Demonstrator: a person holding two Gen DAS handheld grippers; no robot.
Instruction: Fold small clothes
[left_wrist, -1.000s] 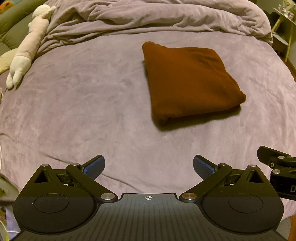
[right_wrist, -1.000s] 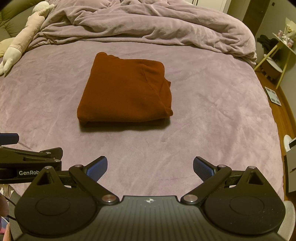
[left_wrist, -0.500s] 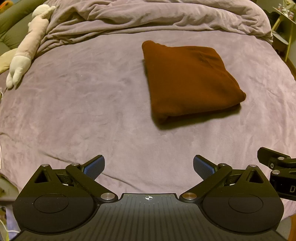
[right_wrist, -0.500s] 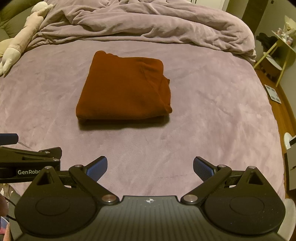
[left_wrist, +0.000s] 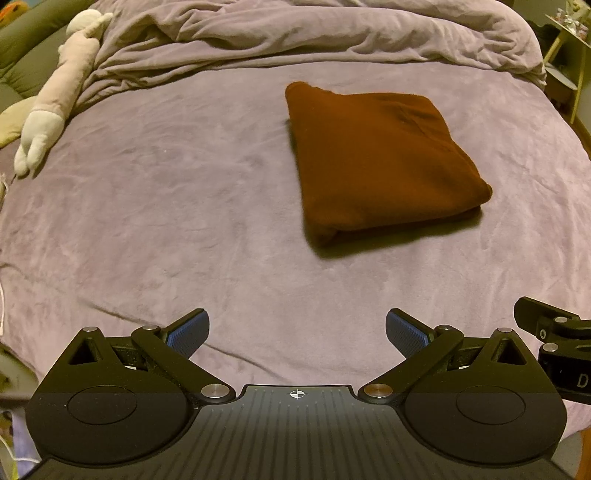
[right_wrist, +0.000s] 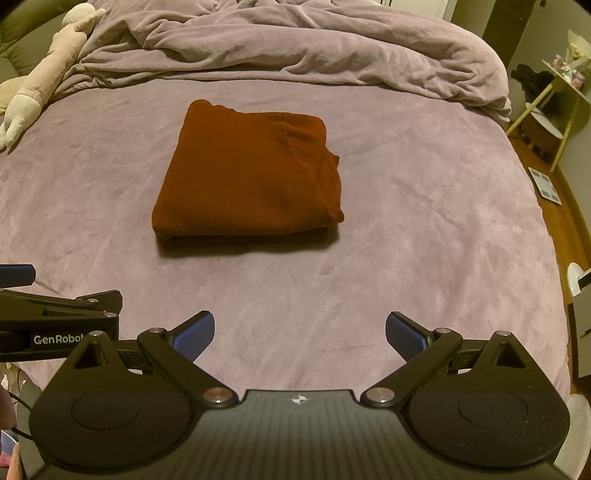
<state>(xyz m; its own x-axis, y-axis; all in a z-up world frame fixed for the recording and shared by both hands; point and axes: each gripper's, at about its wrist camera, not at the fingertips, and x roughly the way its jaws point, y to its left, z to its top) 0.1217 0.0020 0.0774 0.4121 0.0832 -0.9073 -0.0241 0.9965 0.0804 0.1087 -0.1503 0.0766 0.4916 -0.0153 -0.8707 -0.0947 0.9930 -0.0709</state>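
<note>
A rust-brown garment (left_wrist: 380, 158) lies folded into a thick rectangle on the mauve bed cover (left_wrist: 166, 206). It also shows in the right wrist view (right_wrist: 251, 173), near the middle of the bed. My left gripper (left_wrist: 295, 332) is open and empty, held back near the bed's front edge, well short of the garment. My right gripper (right_wrist: 299, 332) is open and empty too, beside the left one and apart from the garment. The left gripper's body (right_wrist: 55, 325) shows at the left of the right wrist view.
A rumpled mauve duvet (right_wrist: 295, 48) is heaped along the far side of the bed. A pale plush toy (left_wrist: 55, 96) lies at the far left. A small side table (right_wrist: 554, 103) and wooden floor (right_wrist: 569, 221) are to the right of the bed.
Both grippers stay open and empty. The views shift only slightly; the folded garment lies as it did.
</note>
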